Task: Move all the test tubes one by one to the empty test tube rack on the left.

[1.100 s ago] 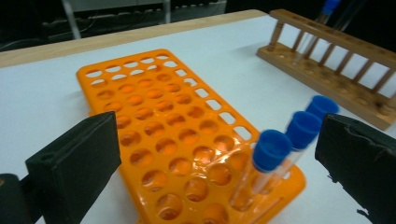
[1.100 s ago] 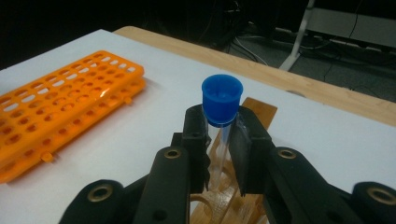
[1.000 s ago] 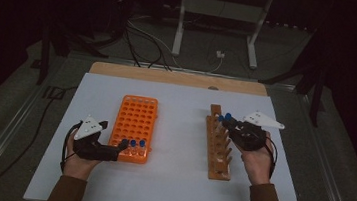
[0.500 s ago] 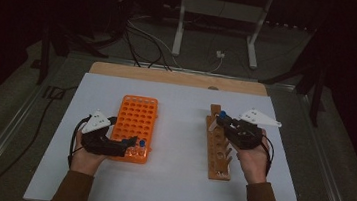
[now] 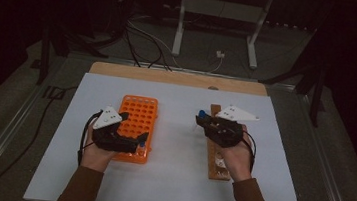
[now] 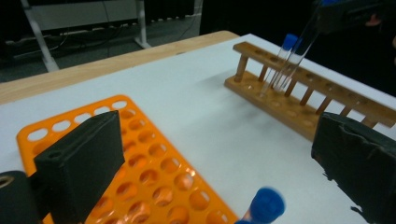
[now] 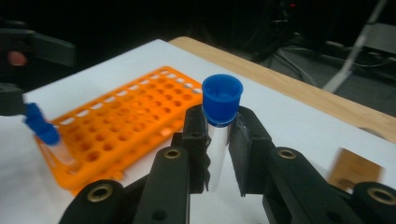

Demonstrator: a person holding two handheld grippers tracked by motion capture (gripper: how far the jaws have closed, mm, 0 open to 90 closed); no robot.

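Note:
In the right gripper view my right gripper [image 7: 218, 140] is shut on a clear tube with a blue cap [image 7: 222, 99], held upright. In the high view the right gripper [image 5: 203, 119] carries it just left of the wooden rack [image 5: 218, 171]. My left gripper [image 5: 134, 127] hovers over the near right corner of the orange rack [image 5: 137, 110]. Its jaws stand wide open in the left gripper view [image 6: 219, 154], and a blue-capped tube [image 6: 266, 205] in the orange rack [image 6: 154, 177] rises between them untouched. Another blue-capped tube [image 6: 289, 43] leans in the wooden rack [image 6: 322, 100].
A white mat [image 5: 172, 190] covers the table, with a bare wooden strip [image 5: 179, 77] along its far edge. A metal stand [image 5: 215, 14] and cables [image 5: 147, 42] lie on the dark floor beyond. Open mat lies between the two racks.
My right gripper has moved left off the wooden rack, carrying the tube. My left gripper has moved right and up over the orange rack's near corner.

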